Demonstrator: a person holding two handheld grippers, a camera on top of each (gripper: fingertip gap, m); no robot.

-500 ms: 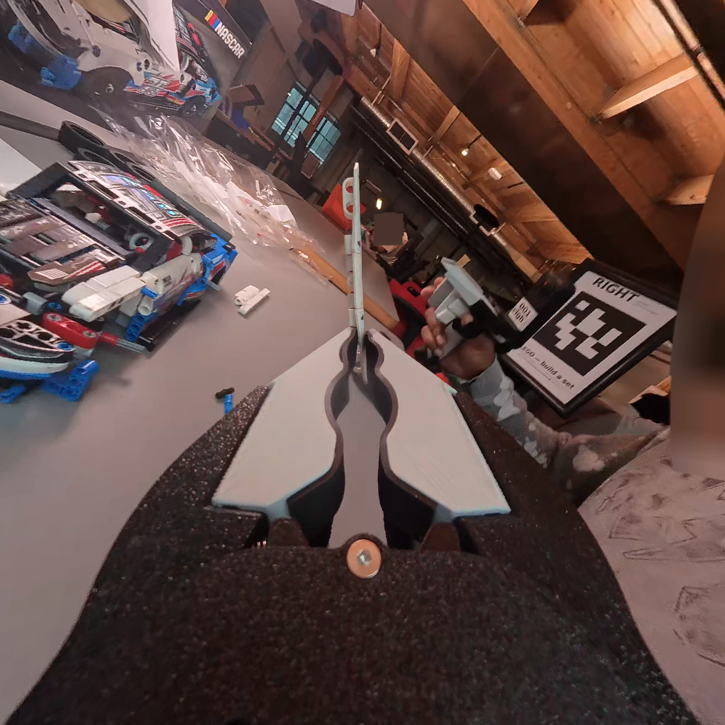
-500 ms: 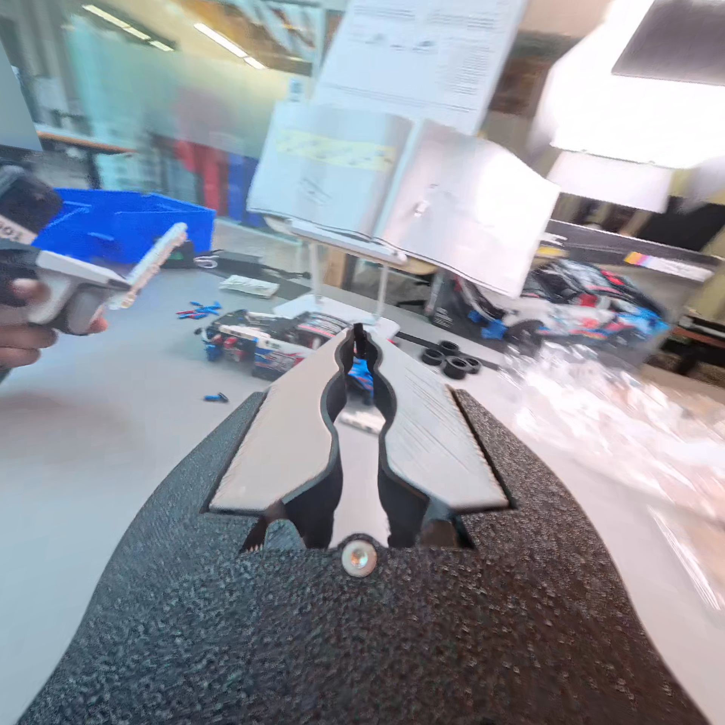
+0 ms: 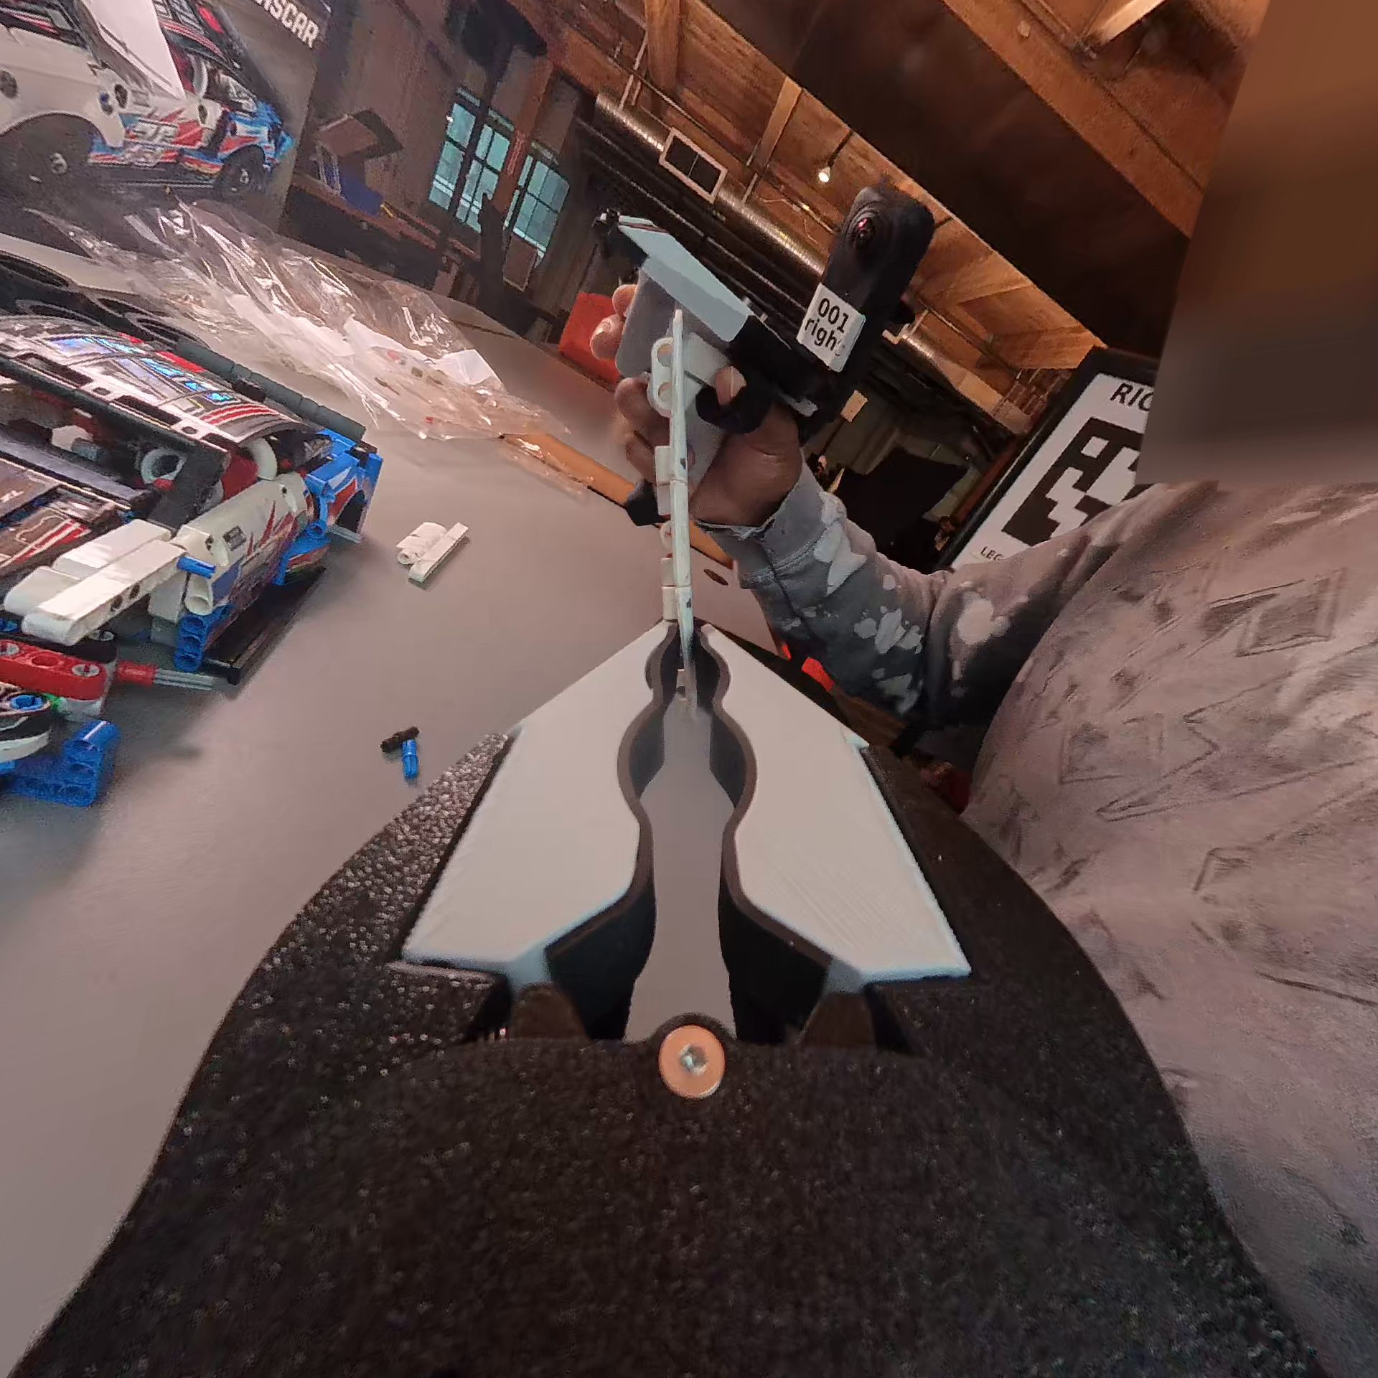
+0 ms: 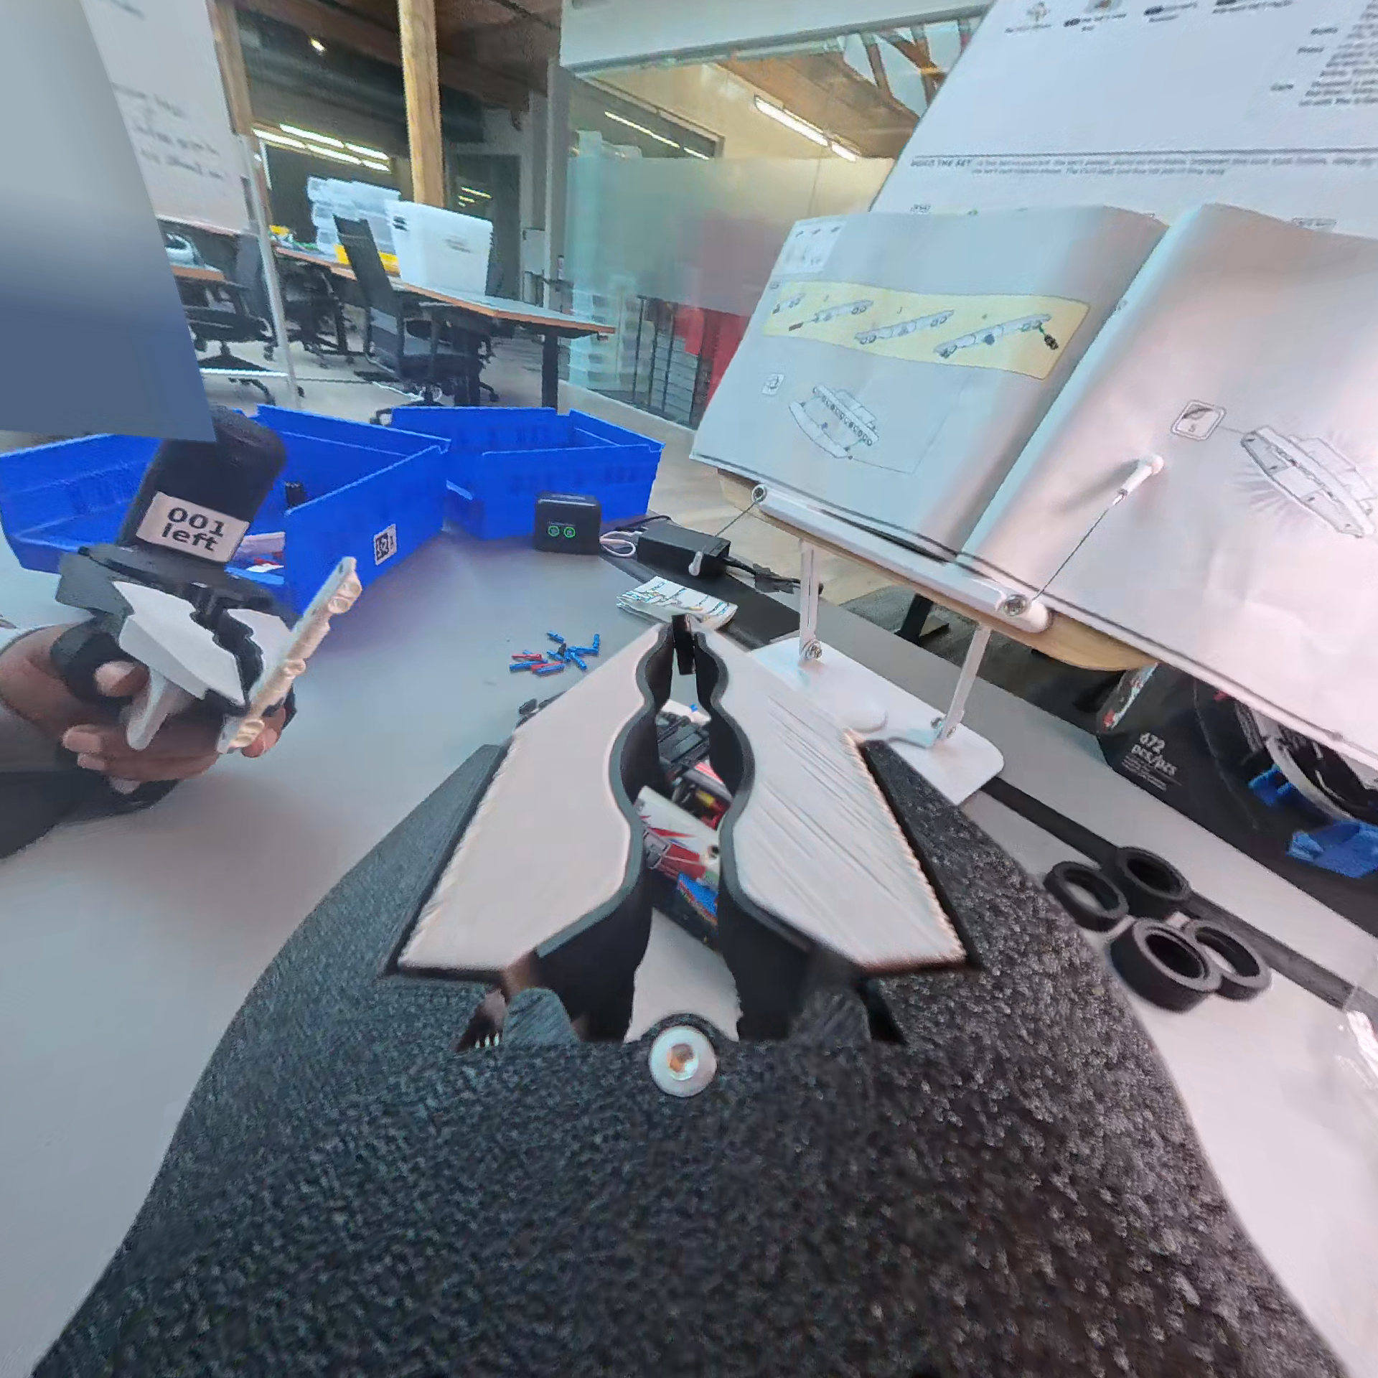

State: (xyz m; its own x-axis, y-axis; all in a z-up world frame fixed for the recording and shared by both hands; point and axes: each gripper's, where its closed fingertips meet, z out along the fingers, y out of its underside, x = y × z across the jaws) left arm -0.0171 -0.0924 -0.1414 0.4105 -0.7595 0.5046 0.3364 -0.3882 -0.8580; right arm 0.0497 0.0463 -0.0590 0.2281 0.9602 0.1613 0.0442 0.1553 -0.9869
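My left gripper [image 3: 684, 647] is shut on a long white beam assembly [image 3: 675, 462] that stands upright from its tips above the grey table [image 3: 485, 611]. The same gripper [image 4: 246, 682] and its beam [image 4: 298, 656] show at the left of the right wrist view. My right gripper [image 4: 682, 640] is shut on a small black pin [image 4: 680, 641], held in the air over the brick race car [image 4: 682, 835]. It shows in the left wrist view [image 3: 634, 246], raised just behind the white beam. The car [image 3: 149, 507] lies at the left.
A small white part [image 3: 429, 548] and a blue-black pin [image 3: 403, 746] lie on the table. Clear plastic bags [image 3: 313, 328] lie behind the car. An open instruction book on a stand [image 4: 1044, 417], blue bins [image 4: 417, 477], loose pins [image 4: 555, 656] and black tyres [image 4: 1163, 939] stand around.
My right gripper has risen and come close behind the white beam. Its view has swung left and steadied. The left gripper still holds the beam upright.
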